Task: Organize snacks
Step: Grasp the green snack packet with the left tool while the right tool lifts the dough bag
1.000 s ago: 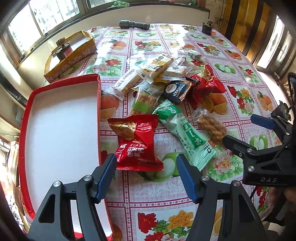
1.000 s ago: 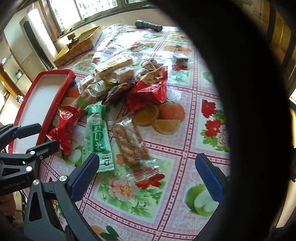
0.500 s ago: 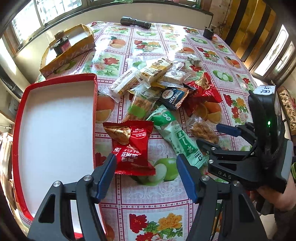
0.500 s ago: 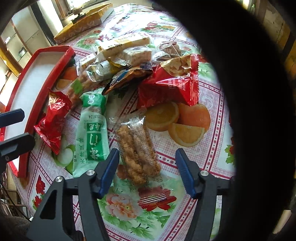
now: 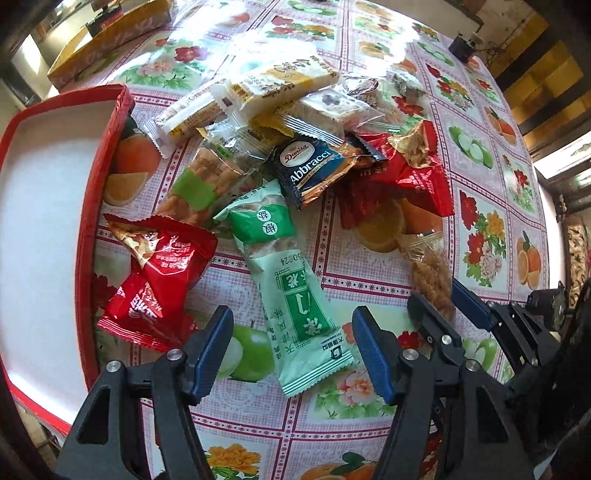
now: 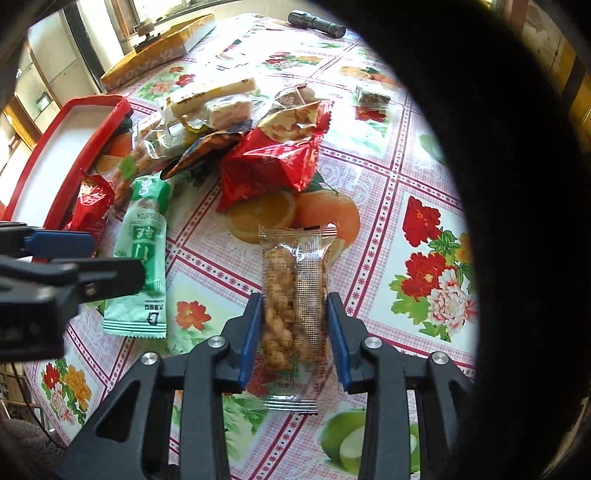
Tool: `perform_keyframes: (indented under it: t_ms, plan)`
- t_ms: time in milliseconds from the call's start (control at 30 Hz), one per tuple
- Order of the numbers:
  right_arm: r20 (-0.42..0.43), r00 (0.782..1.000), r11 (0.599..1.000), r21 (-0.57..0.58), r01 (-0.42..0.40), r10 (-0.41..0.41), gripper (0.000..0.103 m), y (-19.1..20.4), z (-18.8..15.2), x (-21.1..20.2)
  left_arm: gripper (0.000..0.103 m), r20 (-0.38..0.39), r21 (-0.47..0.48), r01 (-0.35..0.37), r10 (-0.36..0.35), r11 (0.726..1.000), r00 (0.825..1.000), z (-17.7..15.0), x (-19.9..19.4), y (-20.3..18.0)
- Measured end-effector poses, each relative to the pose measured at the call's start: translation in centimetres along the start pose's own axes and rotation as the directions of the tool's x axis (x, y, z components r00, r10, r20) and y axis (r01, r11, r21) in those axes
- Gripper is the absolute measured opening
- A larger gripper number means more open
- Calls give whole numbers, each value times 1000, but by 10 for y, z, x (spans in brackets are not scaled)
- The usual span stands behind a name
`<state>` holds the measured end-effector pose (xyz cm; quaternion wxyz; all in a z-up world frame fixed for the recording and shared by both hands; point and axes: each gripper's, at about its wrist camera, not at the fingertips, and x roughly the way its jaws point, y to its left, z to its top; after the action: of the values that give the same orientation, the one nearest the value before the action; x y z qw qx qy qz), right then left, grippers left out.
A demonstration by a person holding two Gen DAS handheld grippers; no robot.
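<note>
My right gripper [image 6: 294, 332] is shut on a clear packet of brown crunchy snack [image 6: 293, 295], its pads pressing both sides; the same packet shows in the left wrist view [image 5: 430, 273]. My left gripper [image 5: 291, 350] is open over the lower end of a long green packet [image 5: 291, 295], beside a red packet [image 5: 155, 284]. A pile of snacks lies beyond: a dark blue Abbracci packet [image 5: 314, 166], a red foil bag [image 5: 406, 173] and pale bars [image 5: 280, 85]. A red tray with a white floor [image 5: 92, 221] lies at the left.
A flowered tablecloth [image 6: 424, 229] covers the table. A yellow cardboard box [image 6: 159, 51] stands at the far left. A black torch [image 6: 317, 24] lies at the far edge. A small wrapped sweet [image 6: 371, 98] sits apart at the right.
My right gripper has closed on the clear crunchy-snack packet. My left gripper has moved forward and right, from the red packet to the green one.
</note>
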<state>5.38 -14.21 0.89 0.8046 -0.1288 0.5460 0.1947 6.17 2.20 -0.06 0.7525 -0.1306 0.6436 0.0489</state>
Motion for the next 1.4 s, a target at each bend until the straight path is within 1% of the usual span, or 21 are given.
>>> perform_keyframes:
  t_ms: [67, 167, 200, 267, 300, 333, 367, 500, 700, 833, 967, 1200, 1400]
  plan:
    - [4, 1000, 1000, -8, -5, 5, 36, -1, -1, -1, 67, -25, -35, 2, -3, 999, 1000, 5, 8, 1]
    - [7, 1000, 1000, -29, -8, 8, 36, 2, -3, -2, 66, -67, -65, 31, -35, 997, 997, 10, 20, 2]
    - [9, 1000, 999, -37, -11, 11, 36, 2, -4, -2, 60, -50, -64, 28, -32, 998, 998, 10, 18, 1]
    - [14, 1000, 999, -40, 3, -2, 36, 2, -6, -3, 38, -45, -48, 22, -24, 999, 999, 11, 17, -3]
    - [15, 1000, 999, -39, 9, -8, 36, 2, -6, -3, 26, -50, -44, 49, -51, 998, 997, 11, 17, -3]
    - [15, 1000, 999, -36, 9, -9, 36, 2, -7, -4, 25, -62, -48, 87, -90, 995, 994, 11, 17, -2]
    - [15, 1000, 999, -35, 11, -11, 36, 2, -7, -4, 25, -61, -50, 100, -103, 994, 993, 9, 16, 0]
    - [14, 1000, 1000, -1, -7, 7, 36, -3, -8, -7, 24, -31, 10, 78, -77, 997, 997, 3, 11, 0]
    - [31, 999, 998, 56, -37, 35, 36, -8, -13, -18, 23, 15, 109, 104, -107, 989, 994, -17, -8, 6]
    - [49, 998, 997, 62, -40, 37, 36, 1, -18, -30, 22, 6, 151, 144, -146, 978, 989, -24, -15, 12]
    - [55, 997, 996, 75, -50, 46, 36, 11, -26, -40, 22, -11, 186, 161, -161, 969, 987, -38, -20, 22]
    - [46, 997, 992, 110, -62, 57, 36, 29, -41, -46, 21, -1, 255, 160, -165, 954, 986, -56, -30, 36]
    - [50, 996, 991, 110, -79, 74, 36, 52, -42, -49, 21, 23, 288, 156, -170, 945, 985, -64, -44, 55]
